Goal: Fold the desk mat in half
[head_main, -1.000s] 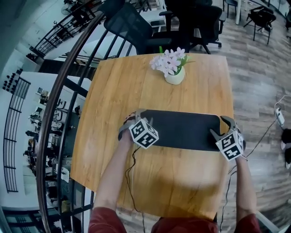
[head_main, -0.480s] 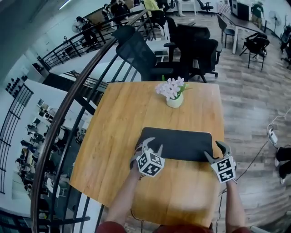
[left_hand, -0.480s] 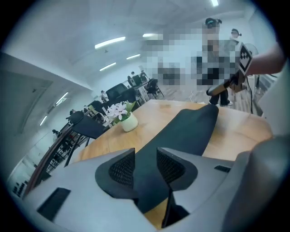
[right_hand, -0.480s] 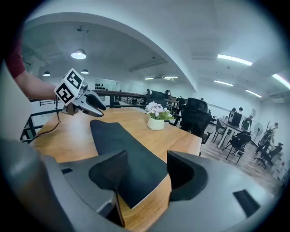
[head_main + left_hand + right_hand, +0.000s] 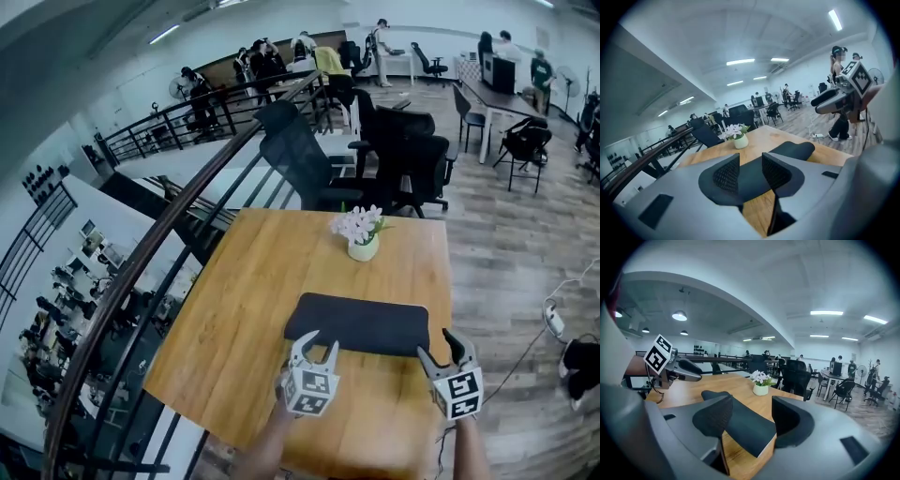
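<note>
I judge the dark rectangular desk mat already folded in 2 — my left gripper gapes empty, the right gripper is closing its jaws on nothing.

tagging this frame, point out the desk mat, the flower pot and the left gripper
desk mat (image 5: 361,323), head view, middle of its dark top
flower pot (image 5: 363,250), head view, front of the white pot
left gripper (image 5: 319,343), head view, midway between its two fingertips

No legible text, labels, brands or numbers, square markers show coded patterns only
</note>
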The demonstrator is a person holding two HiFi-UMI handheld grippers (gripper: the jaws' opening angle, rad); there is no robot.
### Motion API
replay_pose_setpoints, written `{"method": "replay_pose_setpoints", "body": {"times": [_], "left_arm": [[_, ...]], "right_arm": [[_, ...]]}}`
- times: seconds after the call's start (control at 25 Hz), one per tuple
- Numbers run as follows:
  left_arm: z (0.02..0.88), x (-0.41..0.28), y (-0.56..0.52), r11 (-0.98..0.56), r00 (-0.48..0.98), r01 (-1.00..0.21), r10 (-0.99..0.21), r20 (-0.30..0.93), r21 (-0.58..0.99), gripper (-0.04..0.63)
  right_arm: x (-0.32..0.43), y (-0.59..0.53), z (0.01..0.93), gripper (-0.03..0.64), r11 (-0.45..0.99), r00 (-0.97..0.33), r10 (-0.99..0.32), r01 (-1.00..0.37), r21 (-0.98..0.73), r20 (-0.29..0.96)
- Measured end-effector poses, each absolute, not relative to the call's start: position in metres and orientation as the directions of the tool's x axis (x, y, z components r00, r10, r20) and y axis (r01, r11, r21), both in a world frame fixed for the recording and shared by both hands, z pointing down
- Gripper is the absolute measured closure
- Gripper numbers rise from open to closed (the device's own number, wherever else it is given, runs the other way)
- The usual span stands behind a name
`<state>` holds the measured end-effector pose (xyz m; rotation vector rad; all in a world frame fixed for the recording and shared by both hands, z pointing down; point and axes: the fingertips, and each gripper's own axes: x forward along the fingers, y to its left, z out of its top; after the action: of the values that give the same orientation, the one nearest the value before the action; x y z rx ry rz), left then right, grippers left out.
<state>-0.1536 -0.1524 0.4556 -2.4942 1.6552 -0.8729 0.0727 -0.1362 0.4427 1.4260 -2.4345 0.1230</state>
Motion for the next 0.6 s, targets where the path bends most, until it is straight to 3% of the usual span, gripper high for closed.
{"method": "replay_pose_setpoints", "body": {"times": [0.36,0.6], "left_arm": [[0.368,-0.167,-0.087,-0.287,0.265,-0.951,-0.949,0.173,-0.116,0.431],[0.329,-0.155,-0.070,-0.261,0.261,-0.959,-0.965,0.013,-0.113,0.442]], "right_arm": [[0.069,-0.073,0.354,0.354,0.428,-0.422,-0.901,-0.903,0.044,0.100],[0.064,-0.056,0.318,0.362,0.395,-0.398,-0.917,-0.914,0.095,-0.016]]}}
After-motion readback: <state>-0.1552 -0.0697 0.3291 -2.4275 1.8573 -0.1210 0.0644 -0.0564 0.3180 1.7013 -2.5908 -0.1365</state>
